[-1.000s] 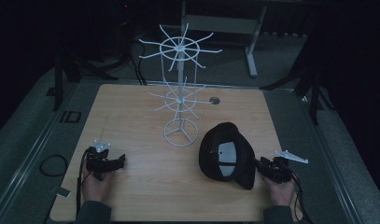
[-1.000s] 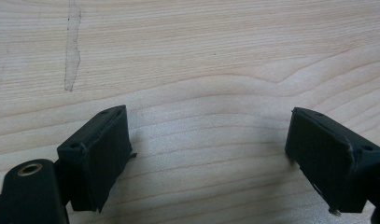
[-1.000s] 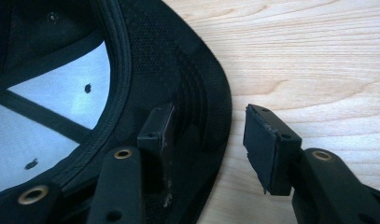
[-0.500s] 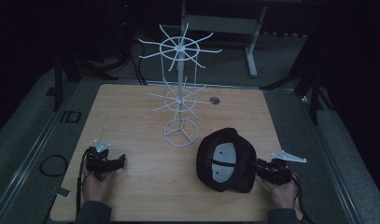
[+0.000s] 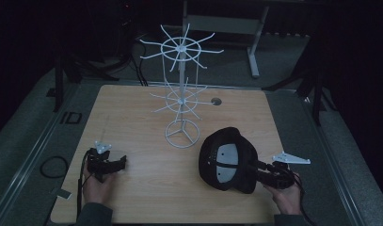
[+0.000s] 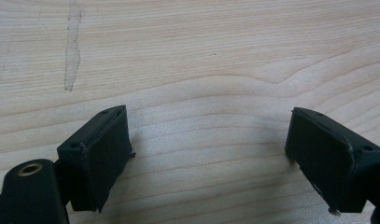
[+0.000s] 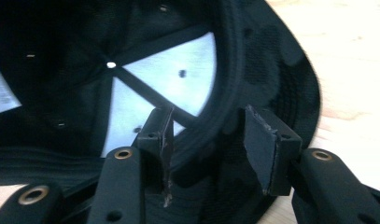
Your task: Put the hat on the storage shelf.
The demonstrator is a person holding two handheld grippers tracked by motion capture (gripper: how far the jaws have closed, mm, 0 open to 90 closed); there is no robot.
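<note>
High view, lower right of frame: finds a black cap [image 5: 227,160] tipped up on edge, pale lining panels facing the camera, sitting on the wooden surface [image 5: 132,108] just right of the white wire stand [image 5: 182,89] with its base ring. Shows the right hand-held gripper [image 5: 260,167] reaching in at the cap's brim side. Right gripper view: has the brim [image 7: 281,84] between the jaws, one jaw inside the crown and one outside; jaws just been opening a little, yet seemingly pinching across the brim's curve and carrying the cap. Left gripper view: shows the left hand-held gripper [image 6: 206,135] spread wide over bare wood, holding nothing; sits at lower left in the high view [image 5: 118,162]. Judging by looks: light, soft in the crown and likely to sag or fold, stiff only in the brim. Best taken at the brim or the seam where brim meets crown.
</note>
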